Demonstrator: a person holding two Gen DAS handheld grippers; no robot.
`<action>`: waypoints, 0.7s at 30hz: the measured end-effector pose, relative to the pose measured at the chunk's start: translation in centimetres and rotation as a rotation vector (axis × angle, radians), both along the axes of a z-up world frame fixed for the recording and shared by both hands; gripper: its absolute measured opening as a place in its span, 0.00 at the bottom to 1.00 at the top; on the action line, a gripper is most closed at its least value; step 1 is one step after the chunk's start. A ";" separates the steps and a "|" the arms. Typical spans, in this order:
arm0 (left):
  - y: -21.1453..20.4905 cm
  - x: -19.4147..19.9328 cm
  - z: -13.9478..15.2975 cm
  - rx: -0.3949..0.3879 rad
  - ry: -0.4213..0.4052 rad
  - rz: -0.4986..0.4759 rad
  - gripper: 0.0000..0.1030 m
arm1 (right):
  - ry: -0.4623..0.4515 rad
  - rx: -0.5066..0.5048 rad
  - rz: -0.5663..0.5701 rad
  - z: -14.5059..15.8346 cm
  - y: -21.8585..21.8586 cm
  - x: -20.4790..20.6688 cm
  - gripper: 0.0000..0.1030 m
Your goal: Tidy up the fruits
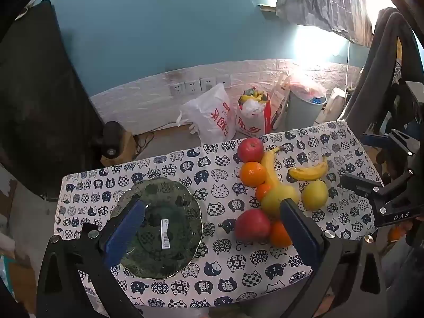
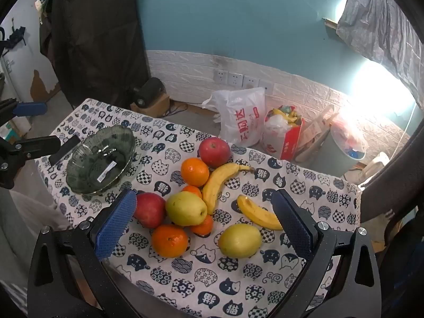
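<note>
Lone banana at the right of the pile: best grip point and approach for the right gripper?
Grip the lone banana across its thick middle, coming from above with the open right gripper. It lies flat on the tablecloth, apart from the pile, so both long sides are free.

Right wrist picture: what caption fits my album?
Open right gripper above apples, oranges, pears and bananas beside an empty glass bowl.

Apples (image 2: pixel 214 152), oranges (image 2: pixel 194 171), pears (image 2: pixel 186 208) and bananas (image 2: pixel 216 184) are clustered on cloth beside an empty glass bowl (image 2: pixel 100 159).
</note>
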State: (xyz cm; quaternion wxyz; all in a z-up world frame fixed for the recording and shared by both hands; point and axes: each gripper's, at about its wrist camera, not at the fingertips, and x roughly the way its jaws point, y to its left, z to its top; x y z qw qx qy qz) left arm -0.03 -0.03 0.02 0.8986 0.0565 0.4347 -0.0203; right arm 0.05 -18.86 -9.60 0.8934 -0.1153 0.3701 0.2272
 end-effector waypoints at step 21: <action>0.2 0.4 -0.7 0.006 0.025 -0.004 0.99 | 0.011 -0.005 0.000 0.2 -0.1 -0.1 0.97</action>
